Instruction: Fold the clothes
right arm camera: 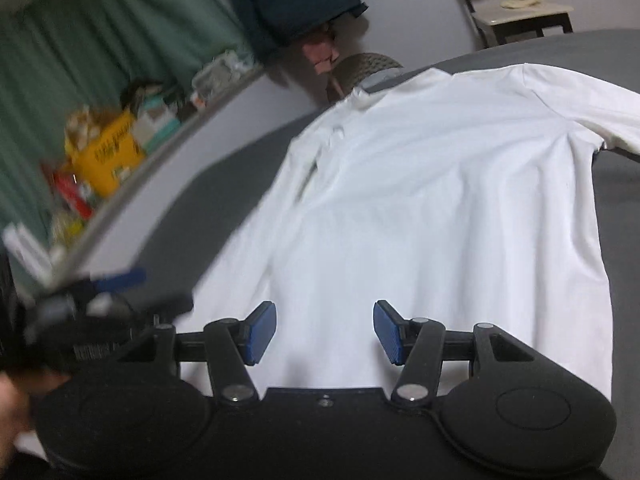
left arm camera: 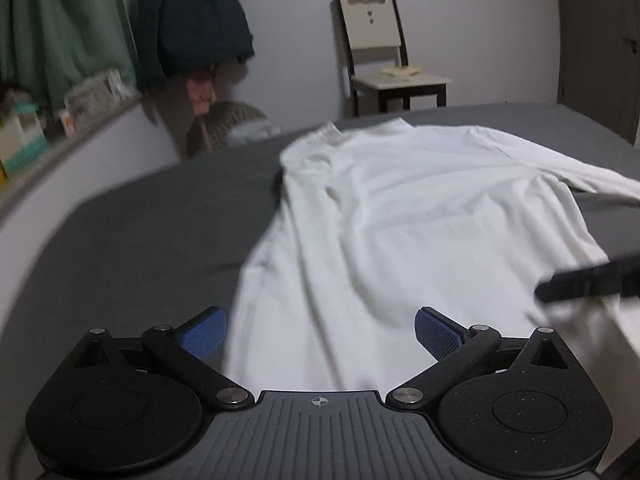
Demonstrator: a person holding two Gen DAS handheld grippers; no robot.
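Item: one white long-sleeved cotton shirt (right arm camera: 420, 208), laid flat on a dark grey bed sheet (left arm camera: 140, 232), collar toward the far edge, hem nearest both cameras. One sleeve is seen stretched out to the right; the other side appears already turned inward, though blur prevents certainty.

Left gripper (left arm camera: 320, 338): blue ribbed pads spread wide, nothing held between them; positioned above the near hem at the shirt's left edge.

Right gripper (right arm camera: 325, 332): blue pads likewise set apart, empty; held over the lower middle of the shirt. In the left wrist view its dark finger is seen intruding, blurred, from the right edge.

Surroundings noted: green curtain (left arm camera: 60, 28), dark blue garment hung on the wall (left arm camera: 192, 20), cream-and-dark wooden chair (left arm camera: 384, 52) beyond the bed, cluttered ledge with a yellow box (right arm camera: 108, 156).

Step in hand, as judged: an early fold is being set up; no cloth is gripped by either tool.

Next move, as judged: the pads are to be lowered onto the fabric edge or hem, closed on it, and the cloth carried across the body without dragging the layer beneath
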